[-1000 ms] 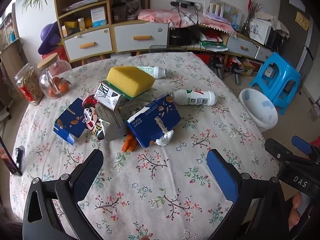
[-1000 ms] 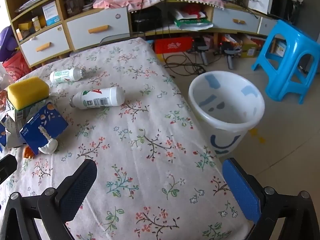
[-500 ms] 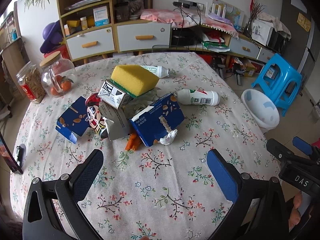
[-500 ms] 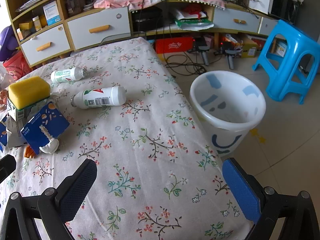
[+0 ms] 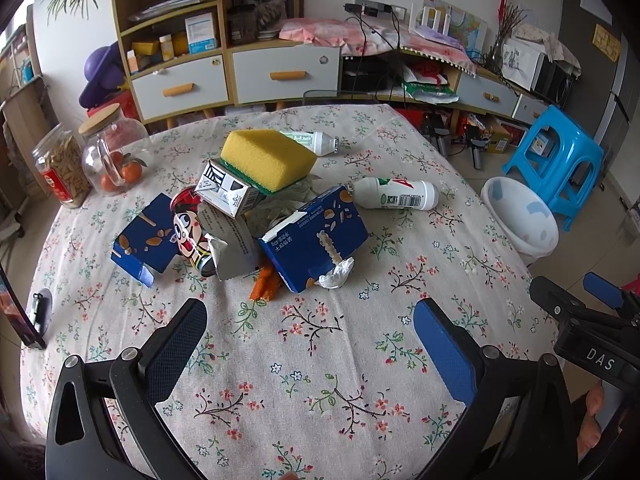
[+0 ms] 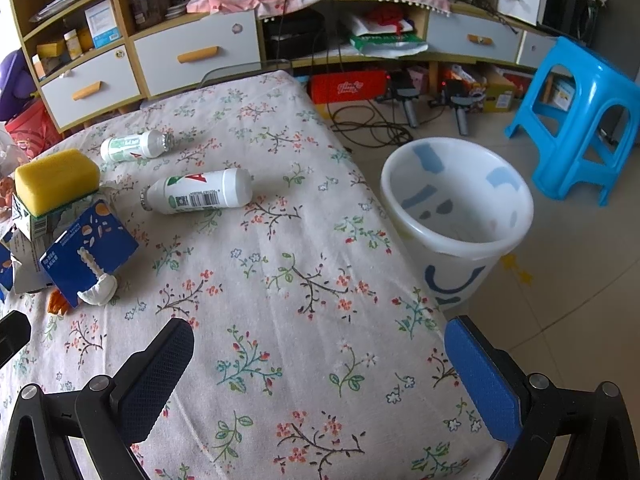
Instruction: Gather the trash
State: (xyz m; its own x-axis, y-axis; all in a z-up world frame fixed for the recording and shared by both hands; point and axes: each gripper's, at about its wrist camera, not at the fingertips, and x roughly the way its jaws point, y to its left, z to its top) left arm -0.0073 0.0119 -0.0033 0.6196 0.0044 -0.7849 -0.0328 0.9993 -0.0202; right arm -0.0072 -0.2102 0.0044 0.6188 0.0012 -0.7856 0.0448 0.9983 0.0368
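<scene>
trash pile untouched, both grippers empty

left gripper [image 5: 308, 344]: jaws wide, nothing between, over near edge of table [image 5: 320, 400]. right gripper [image 6: 320, 364]: jaws wide, empty, over table's right edge. trash heaped mid-table: yellow sponge [image 5: 266, 158] atop small carton [image 5: 228, 194], blue carton [image 5: 316, 236] w/ white crumpled wrapper [image 5: 336, 274] at its near end, cartoon can [image 5: 190, 232] lying beside flat blue box [image 5: 144, 238]. 2 white bottles on their sides: 1 [image 6: 198, 196] just right of pile, 1 [image 6: 134, 146] toward far edge. white bin [image 6: 456, 208] on floor, just off right edge.
</scene>
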